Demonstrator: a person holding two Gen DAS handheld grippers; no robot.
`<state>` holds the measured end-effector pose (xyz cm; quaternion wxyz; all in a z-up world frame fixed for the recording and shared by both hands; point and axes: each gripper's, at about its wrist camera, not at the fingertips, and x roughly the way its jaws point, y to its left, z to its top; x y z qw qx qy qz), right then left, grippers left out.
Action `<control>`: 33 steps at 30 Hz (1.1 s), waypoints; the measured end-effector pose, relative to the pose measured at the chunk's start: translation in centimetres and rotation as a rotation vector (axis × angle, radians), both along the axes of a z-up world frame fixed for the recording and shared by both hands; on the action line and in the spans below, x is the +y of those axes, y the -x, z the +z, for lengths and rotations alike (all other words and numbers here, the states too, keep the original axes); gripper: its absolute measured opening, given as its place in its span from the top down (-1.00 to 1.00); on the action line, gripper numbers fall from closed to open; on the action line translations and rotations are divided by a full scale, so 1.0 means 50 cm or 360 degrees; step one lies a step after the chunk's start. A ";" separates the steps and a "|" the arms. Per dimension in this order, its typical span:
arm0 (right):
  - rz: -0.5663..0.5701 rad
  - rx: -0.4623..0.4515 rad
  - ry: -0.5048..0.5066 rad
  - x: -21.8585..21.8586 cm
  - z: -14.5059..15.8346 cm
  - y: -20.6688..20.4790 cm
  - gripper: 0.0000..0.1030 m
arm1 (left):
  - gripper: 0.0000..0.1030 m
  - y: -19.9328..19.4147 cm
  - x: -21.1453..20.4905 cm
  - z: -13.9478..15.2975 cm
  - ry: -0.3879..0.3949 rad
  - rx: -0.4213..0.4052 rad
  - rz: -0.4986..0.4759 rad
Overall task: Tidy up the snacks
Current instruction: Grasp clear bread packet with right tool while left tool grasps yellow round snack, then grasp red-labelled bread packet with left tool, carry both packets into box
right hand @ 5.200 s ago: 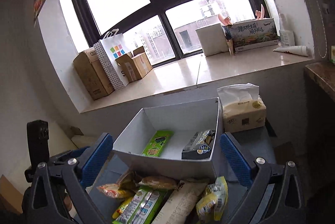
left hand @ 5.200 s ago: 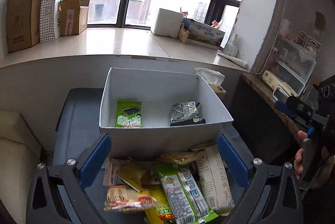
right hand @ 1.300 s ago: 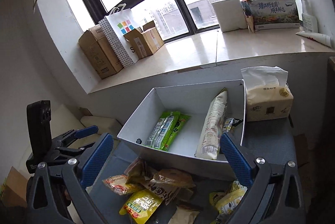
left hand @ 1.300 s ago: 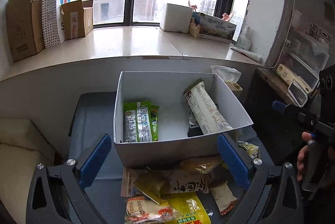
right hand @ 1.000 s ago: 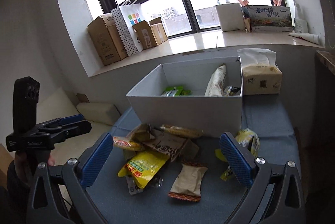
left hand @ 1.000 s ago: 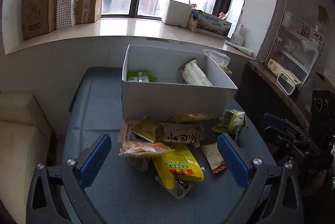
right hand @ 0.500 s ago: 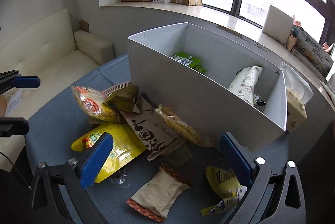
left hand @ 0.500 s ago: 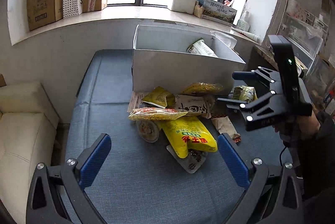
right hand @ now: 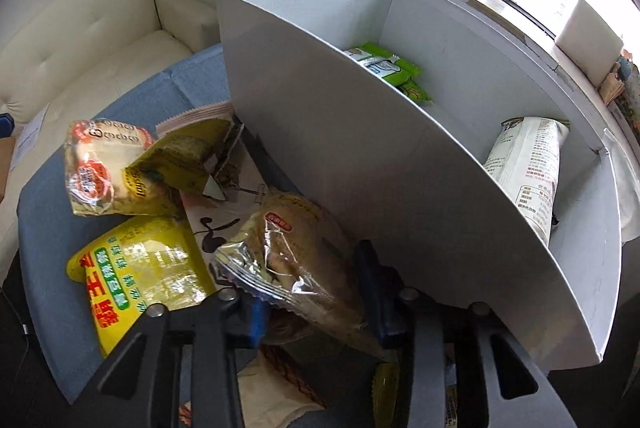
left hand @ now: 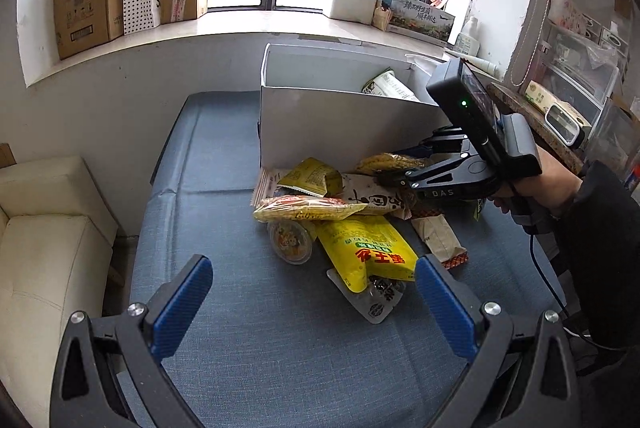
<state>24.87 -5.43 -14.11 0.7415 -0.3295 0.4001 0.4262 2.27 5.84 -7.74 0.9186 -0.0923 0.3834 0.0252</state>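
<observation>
Right gripper (right hand: 312,292) closing on bread packet (right hand: 296,248).
Jaws, spread wide a moment ago, are narrowing around it; white box (right hand: 400,188) is waiting beside them.

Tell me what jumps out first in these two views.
The right gripper is closing its jaws around a clear-wrapped golden snack right against the white box's front wall. Beside it sprawls the snack pile, led by a bright yellow bag, on the blue cushion. The left gripper hangs open, empty.

Lived-in home room, cream sofa (left hand: 48,248), wide window sill (left hand: 224,28) (stacked with cardboard boxes (left hand: 86,8)), cluttered shelves (left hand: 580,68)
</observation>
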 end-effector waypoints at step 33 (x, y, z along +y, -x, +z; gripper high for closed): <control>-0.0643 0.0181 -0.1213 -0.448 0.195 0.244 0.62 | -0.36 -0.201 -0.072 -0.085 -0.0997 0.0264 -0.0809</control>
